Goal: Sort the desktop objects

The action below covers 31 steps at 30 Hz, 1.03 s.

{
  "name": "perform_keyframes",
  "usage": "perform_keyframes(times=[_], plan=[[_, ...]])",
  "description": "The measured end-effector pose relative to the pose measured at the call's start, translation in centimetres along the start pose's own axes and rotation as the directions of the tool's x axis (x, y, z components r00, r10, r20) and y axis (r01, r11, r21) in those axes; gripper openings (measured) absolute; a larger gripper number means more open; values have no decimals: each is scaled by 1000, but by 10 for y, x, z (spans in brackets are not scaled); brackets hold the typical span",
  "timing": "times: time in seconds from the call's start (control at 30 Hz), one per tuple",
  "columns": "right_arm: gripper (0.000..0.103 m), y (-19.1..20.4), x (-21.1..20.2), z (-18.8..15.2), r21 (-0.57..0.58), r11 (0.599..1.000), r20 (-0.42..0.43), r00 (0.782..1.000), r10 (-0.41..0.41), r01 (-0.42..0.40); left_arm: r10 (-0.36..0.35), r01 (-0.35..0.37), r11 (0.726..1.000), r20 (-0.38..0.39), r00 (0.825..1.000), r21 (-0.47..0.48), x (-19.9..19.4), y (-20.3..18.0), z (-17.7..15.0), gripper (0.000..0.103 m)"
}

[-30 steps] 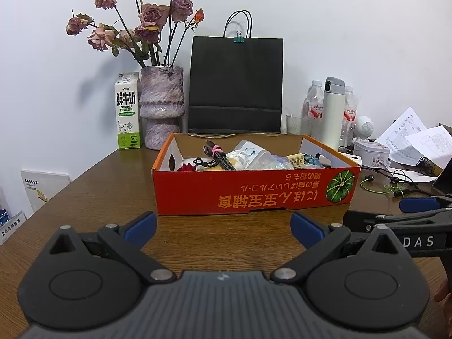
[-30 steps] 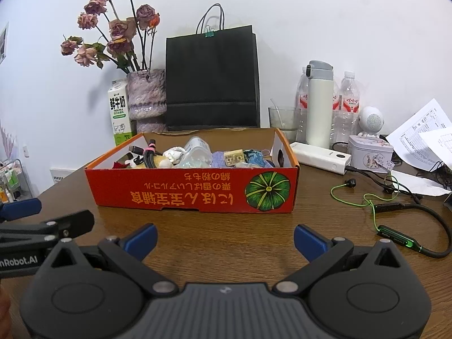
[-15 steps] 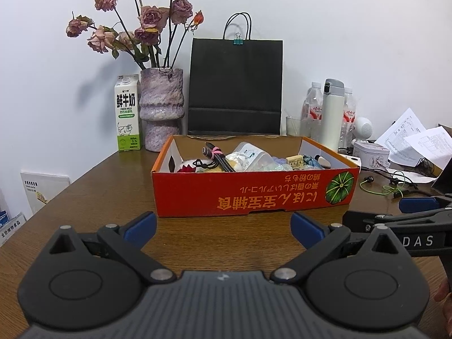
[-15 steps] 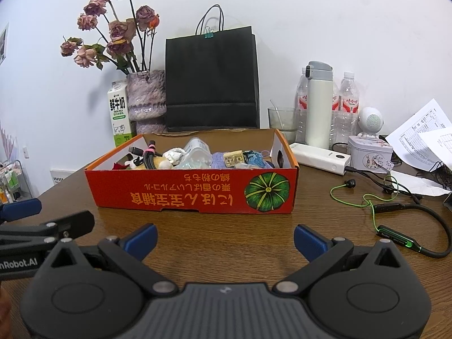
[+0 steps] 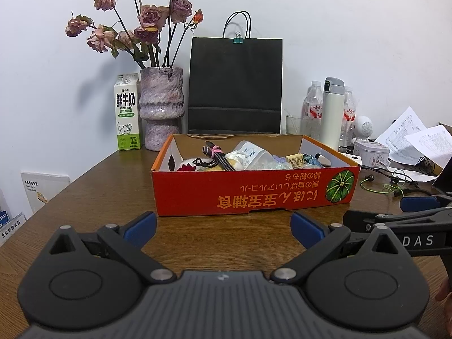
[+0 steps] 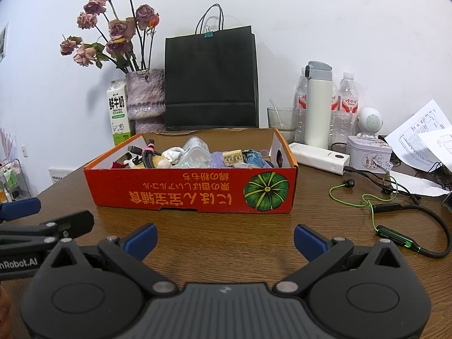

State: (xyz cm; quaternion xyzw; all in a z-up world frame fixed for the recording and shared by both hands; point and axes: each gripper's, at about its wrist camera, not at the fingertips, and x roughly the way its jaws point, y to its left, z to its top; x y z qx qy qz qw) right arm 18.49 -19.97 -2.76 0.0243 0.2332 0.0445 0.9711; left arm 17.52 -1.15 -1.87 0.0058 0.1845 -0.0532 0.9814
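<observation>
A red cardboard box (image 5: 254, 195) (image 6: 195, 195) with a pumpkin picture stands mid-table, filled with small items: a black cable bundle (image 5: 217, 156), a clear plastic container (image 5: 252, 154) and a small tan block (image 6: 232, 157). My left gripper (image 5: 223, 228) is open and empty, low over the table in front of the box. My right gripper (image 6: 224, 238) is open and empty too, just right of the left one. Green-and-black earphones (image 6: 395, 226) lie on the table right of the box.
Behind the box stand a milk carton (image 5: 127, 113), a vase of dried roses (image 5: 162, 110), a black paper bag (image 5: 236, 84), a white flask (image 6: 317, 104), water bottles, a glass (image 6: 282, 120), a white power bank (image 6: 319, 158), a tin (image 6: 368, 154) and papers (image 6: 421, 138).
</observation>
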Motion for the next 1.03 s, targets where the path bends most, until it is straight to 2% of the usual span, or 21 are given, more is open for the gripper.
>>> perform_keyframes(times=[1.03], plan=[[103, 0, 1, -1, -6, 1000, -5, 1000, -9, 9, 9, -9, 1000, -6, 1000, 8, 1, 1, -2, 103]])
